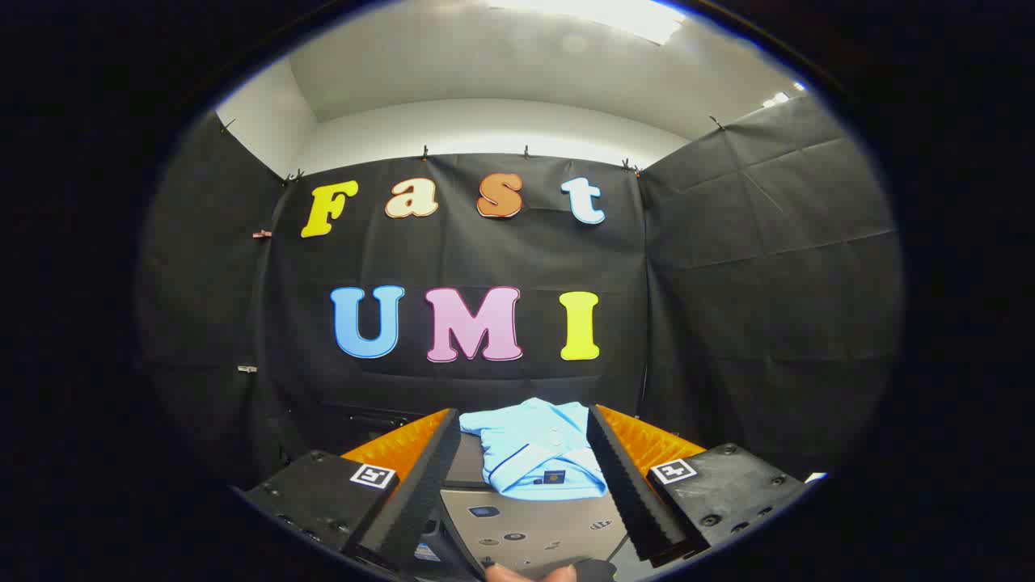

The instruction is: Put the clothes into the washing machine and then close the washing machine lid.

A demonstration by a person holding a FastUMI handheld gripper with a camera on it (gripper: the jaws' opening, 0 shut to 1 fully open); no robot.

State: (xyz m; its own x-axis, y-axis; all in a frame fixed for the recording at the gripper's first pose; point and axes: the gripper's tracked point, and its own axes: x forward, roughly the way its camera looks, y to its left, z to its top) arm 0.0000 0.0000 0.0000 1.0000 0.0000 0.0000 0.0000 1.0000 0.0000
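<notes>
A: How many garments appear, and where?

B: One. A light blue shirt (pixel 538 453), folded, with dark piping and a small dark tag near its lower edge, lies on the grey top of the washing machine (pixel 530 525). It sits between the two fingers of the tool (pixel 530 473) and just ahead of them, touching neither that can be made out.

A: State of the tool?

B: One tool, two fingers, spread wide apart with nothing held. Each finger carries one square black-and-white marker (pixel 373 475) on its base.

A: What else is on the machine?

B: A grey panel with several small printed symbols, nearer than the shirt. At its near edge a fingertip (pixel 505 573) of a person shows.

A: Anything standing in the way?

B: Nothing lies between the fingers and the shirt. Behind the machine hangs the black cloth wall (pixel 768 283), with a white ceiling above.
</notes>
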